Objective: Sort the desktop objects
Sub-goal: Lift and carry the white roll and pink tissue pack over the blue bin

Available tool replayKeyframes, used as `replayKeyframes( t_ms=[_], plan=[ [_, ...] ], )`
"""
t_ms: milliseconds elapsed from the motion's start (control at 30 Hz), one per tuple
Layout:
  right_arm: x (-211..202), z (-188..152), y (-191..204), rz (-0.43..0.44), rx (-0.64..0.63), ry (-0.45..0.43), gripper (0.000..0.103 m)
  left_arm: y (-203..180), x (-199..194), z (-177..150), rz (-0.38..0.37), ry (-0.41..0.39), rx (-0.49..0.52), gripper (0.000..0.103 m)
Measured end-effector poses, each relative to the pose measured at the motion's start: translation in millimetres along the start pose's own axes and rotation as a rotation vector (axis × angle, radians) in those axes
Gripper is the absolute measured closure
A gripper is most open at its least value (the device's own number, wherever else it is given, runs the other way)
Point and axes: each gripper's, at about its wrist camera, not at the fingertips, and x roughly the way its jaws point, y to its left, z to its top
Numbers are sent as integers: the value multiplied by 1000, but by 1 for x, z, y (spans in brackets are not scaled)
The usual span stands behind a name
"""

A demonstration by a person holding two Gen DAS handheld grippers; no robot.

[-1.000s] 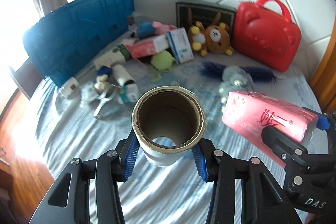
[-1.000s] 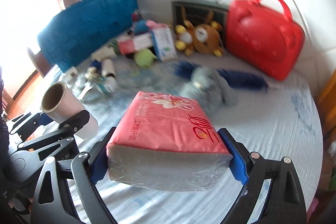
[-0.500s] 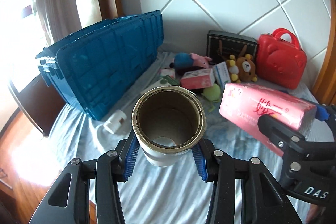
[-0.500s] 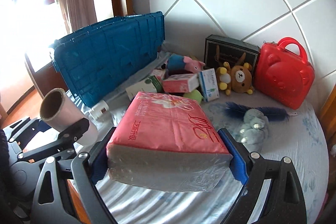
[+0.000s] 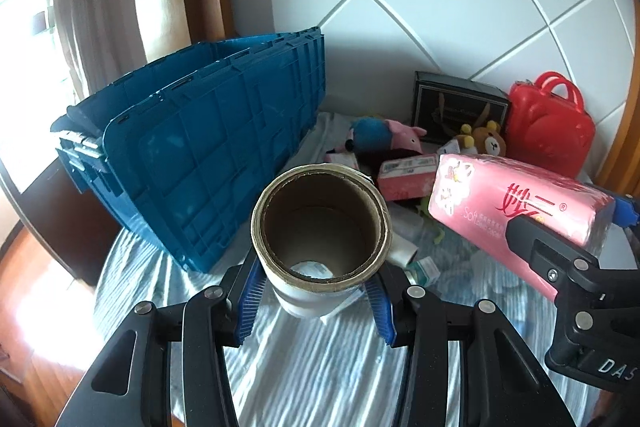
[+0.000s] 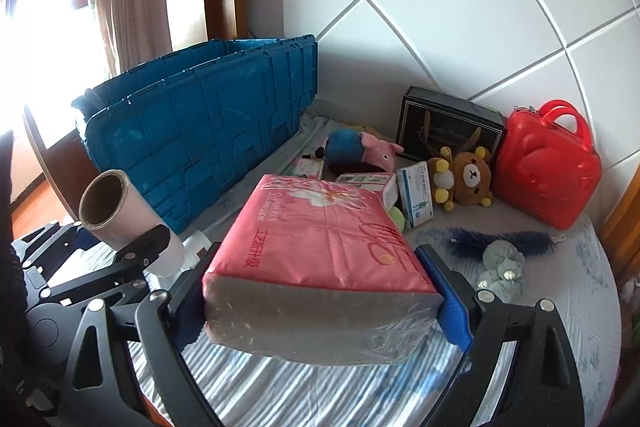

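We had each fisheye looking forward and downward along its own gripper's fingers, close above the striped tablecloth [image 5: 320, 367]. The left view faced the blue crate [image 5: 208, 163]; the right view sat beside it, slightly farther right. Both shared the crate, the tiled wall [image 6: 460, 7] and the red case [image 6: 548, 163].

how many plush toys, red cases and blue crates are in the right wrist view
plush toys: 3 (bear, pig, grey one)
red cases: 1
blue crates: 1
total: 5
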Motion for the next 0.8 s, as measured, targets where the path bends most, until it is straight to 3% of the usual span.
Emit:
replayKeyframes(
  t_ms=[233, 367, 533, 667, 800],
  plan=[
    [35, 25, 13, -38, 6, 23, 10, 18, 37, 25, -31, 31, 21, 57],
    [45, 42, 25, -86, 41, 5, 10, 35, 54, 46, -84, 11, 60, 57],
    [42, 80, 64, -187, 106, -84, 10, 80, 51, 92, -178, -101, 120, 57],
    [40, 115, 110, -242, 123, -142, 10, 139, 33, 138, -257, -198, 121, 57],
    [44, 150, 164, -255, 130, -201, 10, 193, 17, 174, -259, -297, 127, 57]
  ],
)
